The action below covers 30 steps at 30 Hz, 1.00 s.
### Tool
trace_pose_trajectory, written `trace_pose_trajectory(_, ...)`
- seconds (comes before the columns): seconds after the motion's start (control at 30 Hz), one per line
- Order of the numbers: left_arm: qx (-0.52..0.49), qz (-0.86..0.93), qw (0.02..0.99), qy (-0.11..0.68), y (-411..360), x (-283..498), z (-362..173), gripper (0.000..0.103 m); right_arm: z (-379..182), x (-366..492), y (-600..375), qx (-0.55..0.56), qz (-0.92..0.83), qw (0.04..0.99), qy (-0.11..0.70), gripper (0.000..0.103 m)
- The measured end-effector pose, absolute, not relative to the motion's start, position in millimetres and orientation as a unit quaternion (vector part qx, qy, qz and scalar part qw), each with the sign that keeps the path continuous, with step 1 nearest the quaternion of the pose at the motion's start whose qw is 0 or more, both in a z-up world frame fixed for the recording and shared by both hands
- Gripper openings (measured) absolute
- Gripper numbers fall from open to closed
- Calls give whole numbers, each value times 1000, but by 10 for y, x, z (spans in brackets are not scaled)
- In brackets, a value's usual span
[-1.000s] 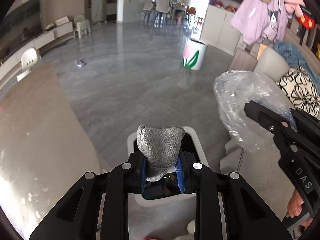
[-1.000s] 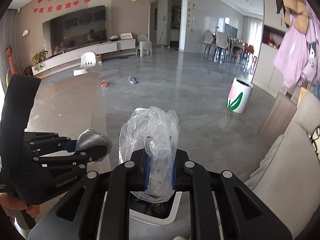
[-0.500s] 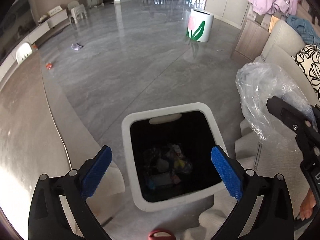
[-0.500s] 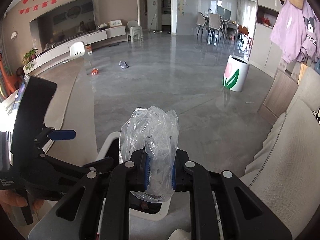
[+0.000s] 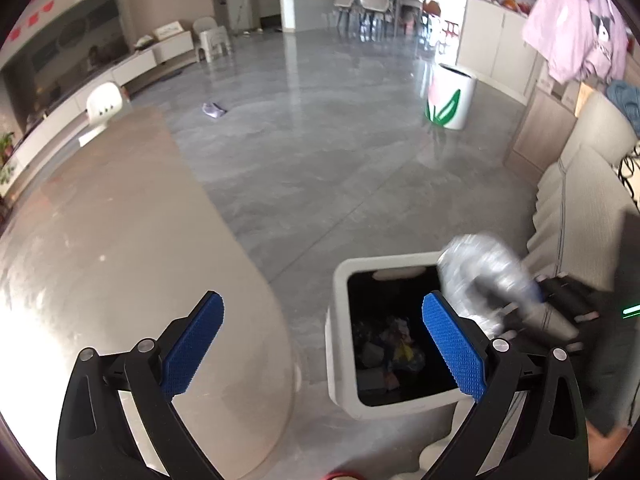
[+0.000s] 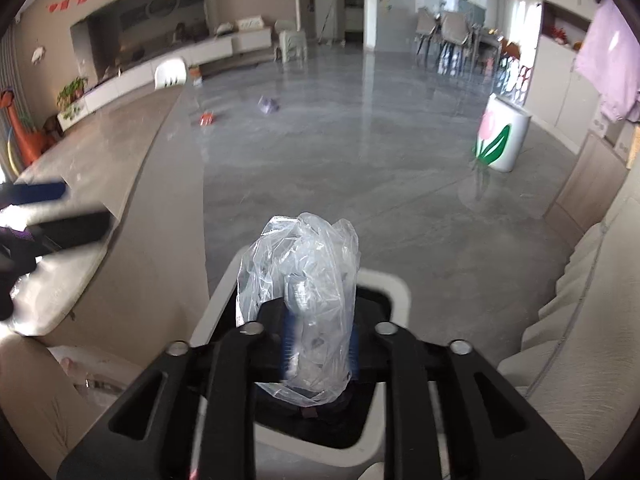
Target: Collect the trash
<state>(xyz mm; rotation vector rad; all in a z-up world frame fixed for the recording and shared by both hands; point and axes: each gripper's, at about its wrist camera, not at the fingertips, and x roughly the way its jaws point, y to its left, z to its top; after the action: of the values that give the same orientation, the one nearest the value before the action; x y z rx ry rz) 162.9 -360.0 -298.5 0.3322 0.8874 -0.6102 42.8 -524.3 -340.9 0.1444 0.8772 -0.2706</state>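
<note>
A white square trash bin (image 5: 335, 304) stands on the floor with mixed litter in its dark inside; it also shows in the right wrist view (image 6: 394, 286). My left gripper (image 5: 322, 346) is open and empty, to the left of the bin over the table edge. My right gripper (image 6: 318, 342) is shut on a crumpled clear plastic bag (image 6: 298, 276) and holds it over the bin's opening. The bag also shows blurred in the left wrist view (image 5: 486, 276) at the bin's right rim.
A beige table (image 5: 100, 248) lies left of the bin and a light sofa (image 5: 580, 208) right of it. On the grey floor lie a purple scrap (image 6: 267, 105) and an orange scrap (image 6: 207, 119). A white tulip-print bin (image 6: 500, 140) stands far right.
My left gripper opened and the grey sock it held is gone from it. It then swung left over the table. My right gripper brought the plastic bag over the bin.
</note>
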Motion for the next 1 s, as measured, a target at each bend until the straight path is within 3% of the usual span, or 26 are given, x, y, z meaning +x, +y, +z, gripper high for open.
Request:
trace_pose_trajectory(0.03,151,-288,847,420,-3559,1638,-2957,98,-3612,527,-5237,60,-122,882,451,101)
trace_pose_trajectory(0.13,140,-282,852,419,-3462,1644,-2906,98,-4153,716,-5270,72,-104,836,533,99)
trace_pose_trajectory(0.2,140,-279,855,415,-3386,1627,-2871,98,-4172,682,-5273,79,-113,838,529,99)
trace_pose_trajectory(0.63,83,-256,884,381,-2739,1600,-2454,98,-2806,420,-4919,37,-116,918,378,99)
trace_pose_trajectory(1.0,42,-198,922,330,-1919,1461,-1956,98,-1856,632,-3970,-13,-40,958,284,99)
